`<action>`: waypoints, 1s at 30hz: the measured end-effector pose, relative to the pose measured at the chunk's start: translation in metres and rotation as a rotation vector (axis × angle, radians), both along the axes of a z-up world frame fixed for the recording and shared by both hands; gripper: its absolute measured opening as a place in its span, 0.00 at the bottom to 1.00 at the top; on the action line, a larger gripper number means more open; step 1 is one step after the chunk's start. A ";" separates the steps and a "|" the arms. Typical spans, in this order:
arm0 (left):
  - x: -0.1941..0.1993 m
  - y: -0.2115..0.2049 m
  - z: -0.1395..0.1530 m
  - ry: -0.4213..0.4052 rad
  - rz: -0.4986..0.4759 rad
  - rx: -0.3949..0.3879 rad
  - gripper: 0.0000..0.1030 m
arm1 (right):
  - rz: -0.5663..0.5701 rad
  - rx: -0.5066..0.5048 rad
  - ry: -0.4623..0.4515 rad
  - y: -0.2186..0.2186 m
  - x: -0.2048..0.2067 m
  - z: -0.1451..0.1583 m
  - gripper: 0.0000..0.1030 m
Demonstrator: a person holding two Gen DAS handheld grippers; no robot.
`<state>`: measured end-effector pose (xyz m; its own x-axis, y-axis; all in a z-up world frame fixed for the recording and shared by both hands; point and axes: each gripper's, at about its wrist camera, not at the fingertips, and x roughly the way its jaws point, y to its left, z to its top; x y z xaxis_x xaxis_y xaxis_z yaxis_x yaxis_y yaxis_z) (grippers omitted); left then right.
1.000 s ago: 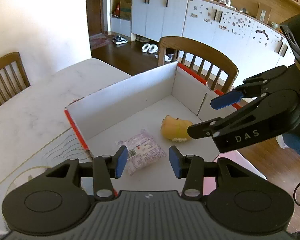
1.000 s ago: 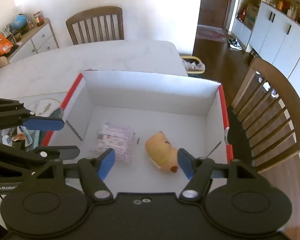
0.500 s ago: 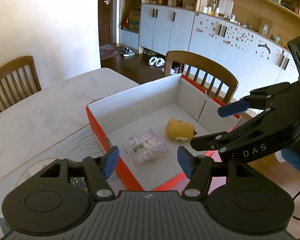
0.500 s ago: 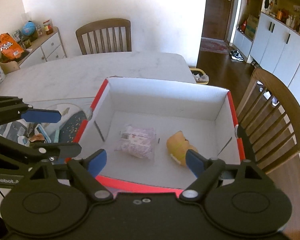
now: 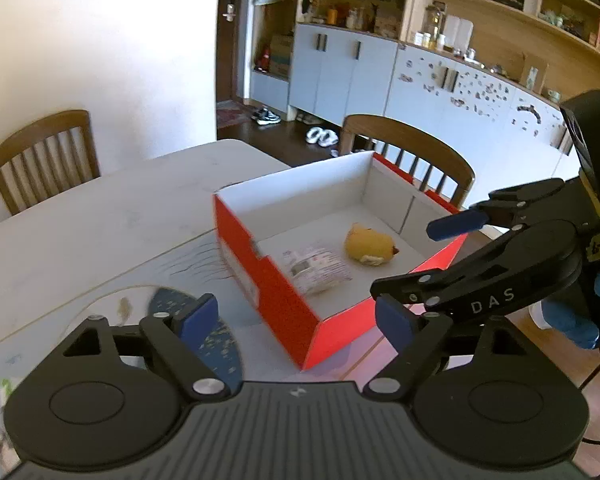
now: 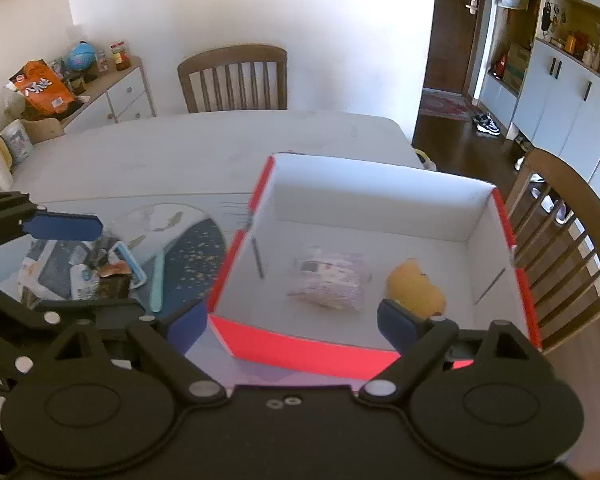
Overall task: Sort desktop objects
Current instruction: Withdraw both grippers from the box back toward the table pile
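Note:
A red cardboard box [image 5: 276,292] with a white inside stands on the white table; it also shows in the right wrist view [image 6: 300,348]. In it lie a pink-and-white packet [image 5: 316,266] [image 6: 328,280] and a yellow plush toy [image 5: 370,244] [image 6: 414,288]. My left gripper [image 5: 296,322] is open and empty, in front of the box's near corner. My right gripper [image 6: 288,322] is open and empty, in front of the box's near wall; it also shows in the left wrist view [image 5: 420,264]. Several small items [image 6: 100,272] lie on a printed mat left of the box.
A printed mat [image 6: 196,252] lies on the table [image 6: 180,152] left of the box, with a pale green stick [image 6: 156,280] on it. Wooden chairs stand at the far side [image 6: 234,76] and the right side [image 6: 568,240]. A sideboard [image 6: 112,92] carries snacks.
Both grippers have pulled back and up from over the box; its near red walls now show. Both have opened wider. The packet and toy stay in the box.

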<state>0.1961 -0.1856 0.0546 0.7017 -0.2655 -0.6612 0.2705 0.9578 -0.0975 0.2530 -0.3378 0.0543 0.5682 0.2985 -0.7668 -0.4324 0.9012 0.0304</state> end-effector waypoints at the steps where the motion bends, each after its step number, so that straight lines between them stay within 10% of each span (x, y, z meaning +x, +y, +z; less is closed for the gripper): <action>1: -0.005 0.006 0.000 -0.001 0.005 -0.007 0.88 | -0.001 0.004 -0.002 0.004 -0.004 0.000 0.93; 3: -0.012 0.018 0.001 0.000 0.019 -0.017 1.00 | -0.004 0.010 -0.005 0.012 -0.010 -0.001 0.94; 30: -0.116 0.179 -0.024 0.001 0.269 -0.013 1.00 | 0.126 0.086 -0.017 0.129 -0.075 -0.012 0.98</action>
<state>0.0806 -0.0069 0.0311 0.7478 -0.0780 -0.6593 0.0063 0.9939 -0.1104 0.1777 -0.2088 0.0424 0.5350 0.4328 -0.7256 -0.5431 0.8340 0.0971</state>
